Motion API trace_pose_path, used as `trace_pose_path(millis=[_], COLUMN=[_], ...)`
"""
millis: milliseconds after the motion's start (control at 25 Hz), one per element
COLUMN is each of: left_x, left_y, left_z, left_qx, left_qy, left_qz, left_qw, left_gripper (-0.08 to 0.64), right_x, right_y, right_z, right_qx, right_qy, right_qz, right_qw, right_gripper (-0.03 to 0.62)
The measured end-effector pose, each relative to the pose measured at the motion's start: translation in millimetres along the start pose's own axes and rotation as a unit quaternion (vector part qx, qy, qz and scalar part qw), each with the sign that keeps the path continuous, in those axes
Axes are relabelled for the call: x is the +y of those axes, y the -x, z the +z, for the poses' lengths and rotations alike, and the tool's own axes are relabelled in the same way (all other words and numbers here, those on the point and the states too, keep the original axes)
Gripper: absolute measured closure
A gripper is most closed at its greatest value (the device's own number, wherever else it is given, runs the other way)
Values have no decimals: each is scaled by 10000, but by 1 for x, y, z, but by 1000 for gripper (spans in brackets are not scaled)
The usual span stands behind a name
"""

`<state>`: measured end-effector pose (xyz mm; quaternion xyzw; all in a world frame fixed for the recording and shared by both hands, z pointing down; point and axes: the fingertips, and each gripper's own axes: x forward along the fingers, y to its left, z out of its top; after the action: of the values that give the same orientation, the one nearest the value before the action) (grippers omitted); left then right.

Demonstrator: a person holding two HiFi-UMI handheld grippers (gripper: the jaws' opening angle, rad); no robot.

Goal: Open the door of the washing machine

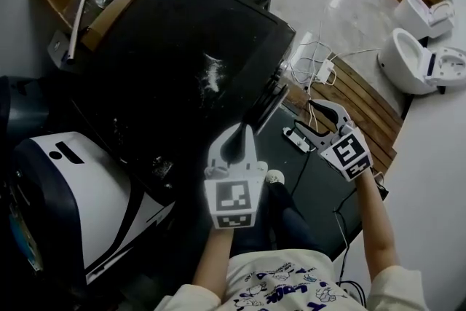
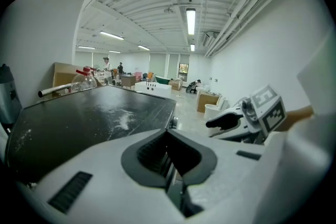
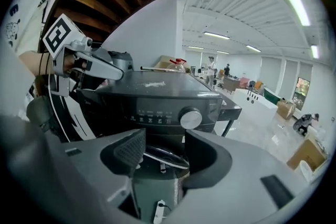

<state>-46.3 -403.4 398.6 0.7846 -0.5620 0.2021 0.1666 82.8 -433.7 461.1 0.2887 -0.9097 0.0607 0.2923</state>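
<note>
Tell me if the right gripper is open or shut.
Open: the right gripper jaws stand apart, nothing between them; the washing machine shows beyond.

The left gripper [image 1: 240, 133] points forward, jaws pressed together on nothing. Just to its right, the right gripper [image 1: 307, 120] holds its jaws apart and empty. Both forearms [image 1: 376, 223] are outstretched.

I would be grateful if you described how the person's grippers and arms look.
The left gripper and right gripper are white moulded shells with dark ribbed pads inside the jaws. Each carries a cube with black-and-white square markers. The person wears cream sleeves and a blue-printed white top.
</note>
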Motion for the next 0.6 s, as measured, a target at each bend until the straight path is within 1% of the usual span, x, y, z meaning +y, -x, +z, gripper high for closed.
trace_pose_path(millis=[80,200,360,600], left_x=[-3,-7,-10,-20], left_y=[-7,-19,-35,-52], left_z=[-5,-14,-23,-33], left_qx=[53,132,239,358], left_qy=[13,43,78,97], left_qz=[-68,-153,-244,-421], left_qw=[10000,9998,9994,9984], left_gripper=[558,558,558,558], right_x=[-7,-18,-25,-37], right_y=[-9,-24,-49,-87], right_z=[-10,-27,-45,-83], right_qx=[92,260,486,1034], right_qy=[123,163,315,810], right_qz=[106,241,535,603], right_qw=[9998,9992,9969,9895], right_gripper=[347,347,347,347])
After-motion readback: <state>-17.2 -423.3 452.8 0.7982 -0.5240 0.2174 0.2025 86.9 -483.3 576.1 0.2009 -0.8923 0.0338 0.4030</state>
